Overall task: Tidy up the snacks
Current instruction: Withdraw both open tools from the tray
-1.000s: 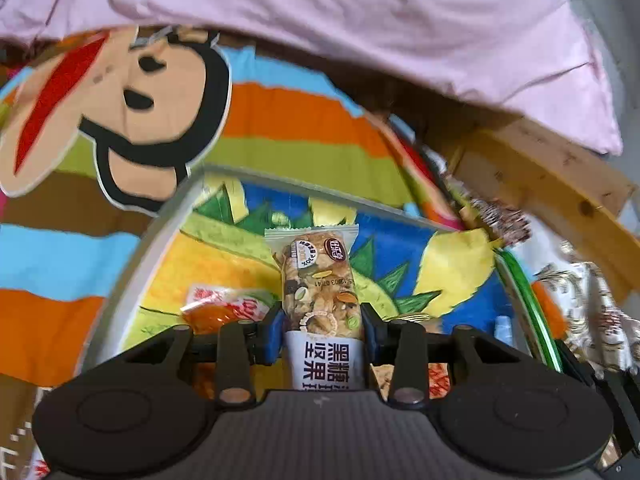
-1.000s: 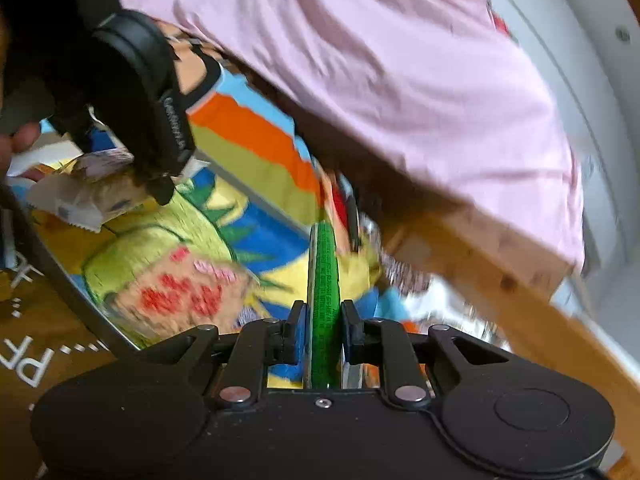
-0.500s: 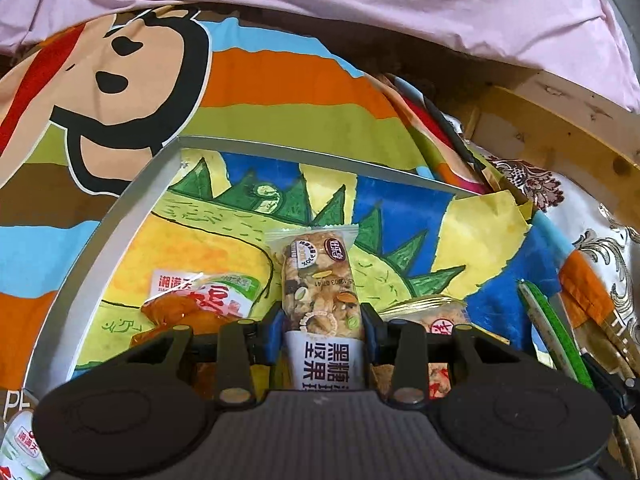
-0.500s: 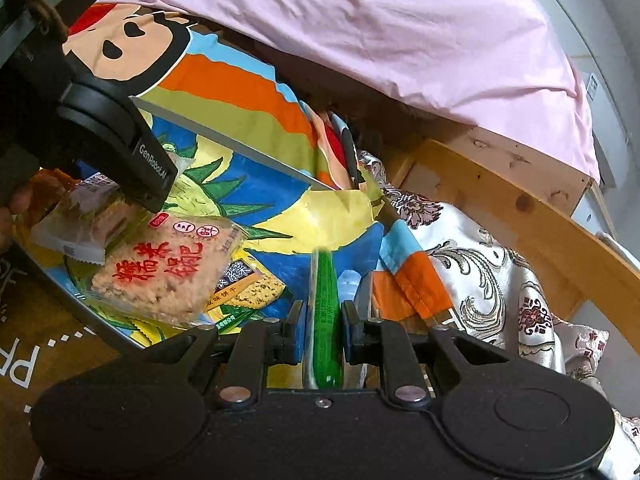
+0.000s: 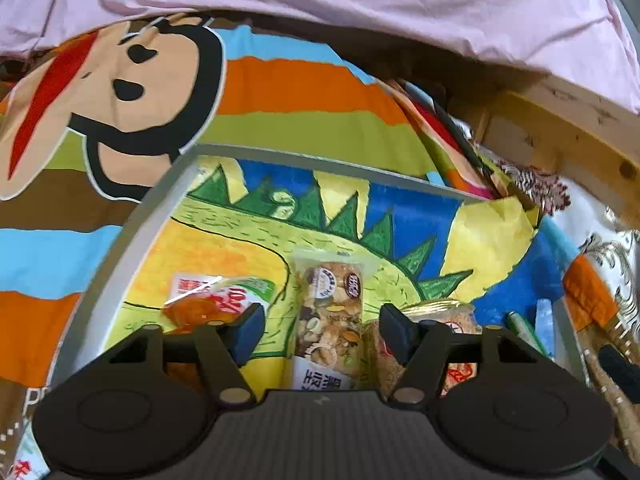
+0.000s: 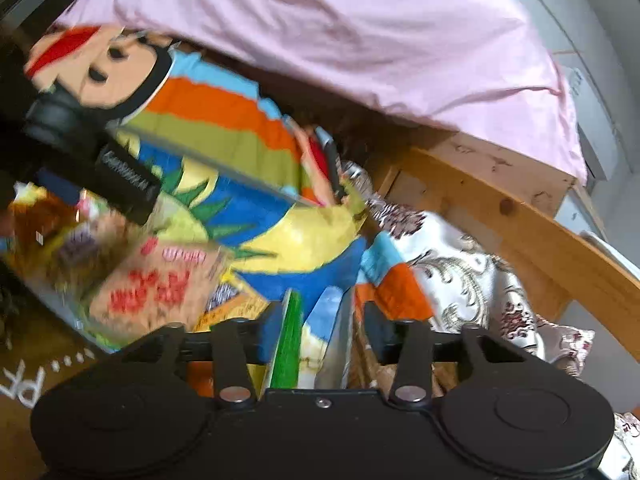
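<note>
While our left gripper point(image 5: 322, 330) stands with its jaws spread wide, the nut bar point(image 5: 332, 312) lies between them in the left wrist view, flat on the dinosaur-print lining of the tray point(image 5: 132, 240) and touched by neither pad. An orange-filled packet point(image 5: 208, 300) sits at ten o'clock from the bar and a rice cracker pack point(image 5: 448, 320) at three o'clock, partly behind the right-hand finger. We judge the bar to be placed, so the job now is a clean retreat: we should lift straight back along the bar's length, jaws kept apart, so no pad drags its wrapper or nudges the neighbours.

From the right wrist view, blurred with motion, our right gripper point(image 6: 322, 336) is likewise spread open, and the tray's green edge point(image 6: 290, 340) runs between its fingers without being pinched. The large cracker pack point(image 6: 156, 284) lies at ten o'clock, the left tool's black body point(image 6: 92, 152) beyond it. We should draw this gripper away without knocking the rim, since a jolt could slide the loose packets together.
</note>
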`<state>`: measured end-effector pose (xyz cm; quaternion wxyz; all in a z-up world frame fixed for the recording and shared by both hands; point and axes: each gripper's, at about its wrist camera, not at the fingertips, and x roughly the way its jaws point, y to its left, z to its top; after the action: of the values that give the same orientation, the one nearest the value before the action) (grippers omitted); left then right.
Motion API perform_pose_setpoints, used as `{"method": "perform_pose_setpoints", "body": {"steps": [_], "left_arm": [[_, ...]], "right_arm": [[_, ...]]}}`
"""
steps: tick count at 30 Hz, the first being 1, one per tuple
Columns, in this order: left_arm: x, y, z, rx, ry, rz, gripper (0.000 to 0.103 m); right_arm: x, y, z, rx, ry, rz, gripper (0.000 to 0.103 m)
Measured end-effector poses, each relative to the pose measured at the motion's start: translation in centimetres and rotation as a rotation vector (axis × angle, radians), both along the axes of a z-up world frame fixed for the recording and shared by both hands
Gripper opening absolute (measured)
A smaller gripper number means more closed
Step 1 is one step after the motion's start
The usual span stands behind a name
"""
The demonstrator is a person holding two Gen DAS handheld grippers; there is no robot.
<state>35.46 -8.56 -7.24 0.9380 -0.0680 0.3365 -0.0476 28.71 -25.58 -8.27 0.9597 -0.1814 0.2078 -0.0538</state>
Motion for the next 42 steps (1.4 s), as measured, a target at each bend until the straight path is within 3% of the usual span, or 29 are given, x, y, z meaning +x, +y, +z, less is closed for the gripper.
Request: {"method": "perform_pose_setpoints", "body": {"steps": [5, 11, 13, 24, 30, 35, 42], "left_arm": [[-1.8, 1.1, 2.2, -0.011, -0.056, 0.024, 0.085], [-5.3, 2.8, 5.5, -0.007, -0.149, 0.043, 0.101], [-7.0, 3.4, 6.7, 0.000, -0.196, 0.050, 0.102], [-16.4, 8.3, 10.6, 0.045, -0.319, 0.075, 0.102], [-21.8, 10.9, 11.1, 0.115, -0.350, 0.062, 0.102], [-25.7, 12.8, 10.6, 0.166, -0.317, 0.042, 0.103], [-29.6, 14.9, 10.2, 0.160, -0.225, 0.039, 0.102]], "right_arm": [[-1.7, -1.0, 2.8, 0.114, -0.097, -0.028, 0.078], [-5.5, -1.5, 6.3, 0.203, -0.250, -0.020, 0.098], [-6.9, -1.5, 7.2, 0.234, -0.278, -0.011, 0.101], [-14.0, 0.5, 10.3, 0.293, -0.331, 0.104, 0.102], [-18.0, 2.4, 10.8, 0.301, -0.352, 0.166, 0.102], [-21.6, 4.0, 10.5, 0.301, -0.318, 0.209, 0.102], [-26.0, 6.2, 10.4, 0.305, -0.210, 0.234, 0.102]]}}
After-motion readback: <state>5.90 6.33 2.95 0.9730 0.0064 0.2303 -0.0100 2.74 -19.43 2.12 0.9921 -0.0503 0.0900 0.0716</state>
